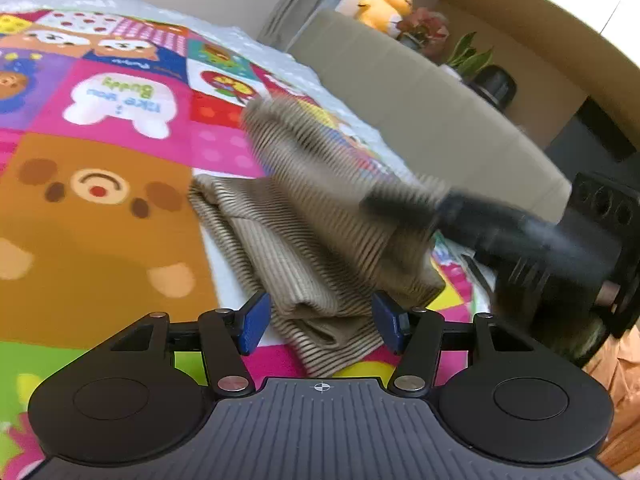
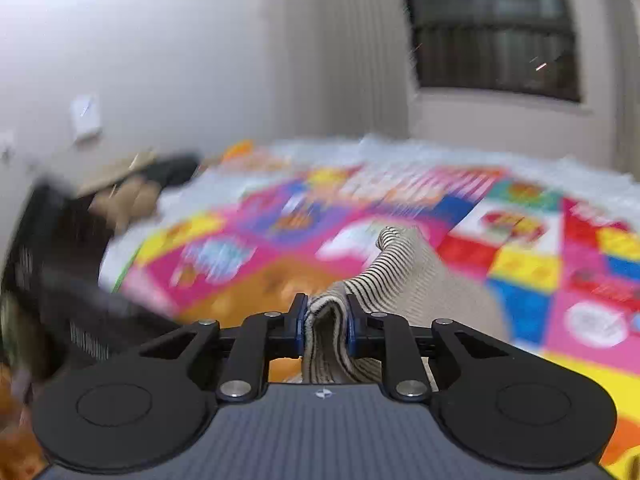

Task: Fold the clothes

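Note:
A beige garment with thin dark stripes (image 1: 288,248) lies bunched on a colourful cartoon play mat (image 1: 100,240). Its near folded edge sits between the blue pads (image 1: 256,326) of my left gripper (image 1: 323,326); the jaws stand apart and I see no squeeze on the cloth. My right gripper (image 1: 384,204), blurred, comes in from the right and holds a raised flap of the garment. In the right wrist view the right gripper (image 2: 326,320) is shut on a pinched fold of the striped garment (image 2: 404,276), which drapes away over the mat (image 2: 520,272).
A white sheet (image 1: 280,52) borders the mat's far edge. Behind it stands a tan cardboard panel (image 1: 400,92), with a yellow plush toy (image 1: 386,4), potted plants (image 1: 468,56) and a black jar (image 1: 494,86). A dark window (image 2: 492,32) is in the far wall.

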Tool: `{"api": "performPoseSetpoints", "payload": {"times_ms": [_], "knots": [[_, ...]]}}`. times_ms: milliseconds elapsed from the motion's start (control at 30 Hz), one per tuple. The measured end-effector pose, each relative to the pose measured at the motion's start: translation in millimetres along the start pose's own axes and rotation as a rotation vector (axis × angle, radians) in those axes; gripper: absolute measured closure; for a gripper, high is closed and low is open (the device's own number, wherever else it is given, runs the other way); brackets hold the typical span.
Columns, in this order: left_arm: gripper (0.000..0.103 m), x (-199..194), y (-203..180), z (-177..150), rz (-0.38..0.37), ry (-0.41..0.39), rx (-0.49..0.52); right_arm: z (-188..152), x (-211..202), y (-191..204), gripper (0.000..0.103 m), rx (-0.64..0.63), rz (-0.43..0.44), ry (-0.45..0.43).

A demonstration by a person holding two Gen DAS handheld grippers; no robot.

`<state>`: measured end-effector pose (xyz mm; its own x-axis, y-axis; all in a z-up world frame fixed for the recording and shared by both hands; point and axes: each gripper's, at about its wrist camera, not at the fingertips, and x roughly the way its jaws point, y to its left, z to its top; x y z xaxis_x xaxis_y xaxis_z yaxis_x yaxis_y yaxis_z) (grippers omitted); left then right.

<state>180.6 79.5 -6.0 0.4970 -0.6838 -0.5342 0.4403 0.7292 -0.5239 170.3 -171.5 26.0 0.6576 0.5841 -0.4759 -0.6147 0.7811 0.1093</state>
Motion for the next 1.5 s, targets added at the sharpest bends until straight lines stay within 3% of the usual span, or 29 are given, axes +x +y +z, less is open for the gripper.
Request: {"api": "performPoseSetpoints", "payload": {"times_ms": [133,233,367,500,600,667,800,867,967,1033,1133,1333,1400,1467,1500], "knots": [[0.042,-21.6,22.7,-2.3,0.126,0.001,-0.035,-30.7,23.0,16.5,0.085,-0.042,0.053,0.071],[0.042,-32.4,31.8,7.3,0.169,-0.018,-0.061,-45.3,31.3,33.3,0.085,-0.119,0.055,0.087],[0.042,-24.0,8.0,31.7,0.103,-0.063,0.000,-51.4,33.4,47.1,0.084,-0.210,0.028,0.082],[0.042,8.8,-21.2,55.8,0.014,-0.094,0.046,-55.9,27.6,42.5,0.084,-0.191,0.029,0.073],[0.042,41.9,-26.7,64.6,0.011,-0.067,0.041,-56.5,20.1,44.2,0.083,-0.180,0.025,0.055],[0.045,58.5,-18.5,60.9,0.035,-0.024,0.016,-56.4,9.1,44.0,0.074,-0.176,0.025,0.033],[0.046,70.0,-3.5,51.6,0.037,0.004,-0.017,-50.4,-39.9,33.6,0.036,-0.220,0.004,-0.044],[0.046,68.1,1.5,49.0,0.025,0.003,-0.028,-45.9,-58.1,21.9,0.030,-0.200,-0.035,-0.080],[0.046,68.9,3.5,47.2,0.022,0.001,-0.030,-43.5,-69.0,-0.3,0.030,-0.131,-0.115,-0.100],[0.046,69.5,3.3,45.0,0.028,-0.004,-0.028,-52.0,-52.5,-15.5,0.036,-0.068,-0.163,-0.032],[0.046,67.9,-1.3,42.4,0.030,0.002,-0.010,-81.6,-25.0,-23.4,0.035,-0.046,-0.195,0.121],[0.043,66.2,-9.8,35.8,0.061,0.001,0.055,-54.5,-44.1,-49.7,0.035,0.091,-0.120,0.086],[0.042,66.4,-10.3,34.8,0.062,-0.001,0.062,-31.0,-45.1,-52.7,0.036,0.073,-0.123,0.048],[0.041,67.1,-9.7,34.6,0.056,-0.002,0.061,-9.8,-42.3,-53.4,0.049,0.046,-0.114,0.022],[0.040,67.0,-9.8,34.4,0.054,-0.003,0.062,2.0,-37.2,-54.9,0.064,0.021,-0.110,0.024]]}}
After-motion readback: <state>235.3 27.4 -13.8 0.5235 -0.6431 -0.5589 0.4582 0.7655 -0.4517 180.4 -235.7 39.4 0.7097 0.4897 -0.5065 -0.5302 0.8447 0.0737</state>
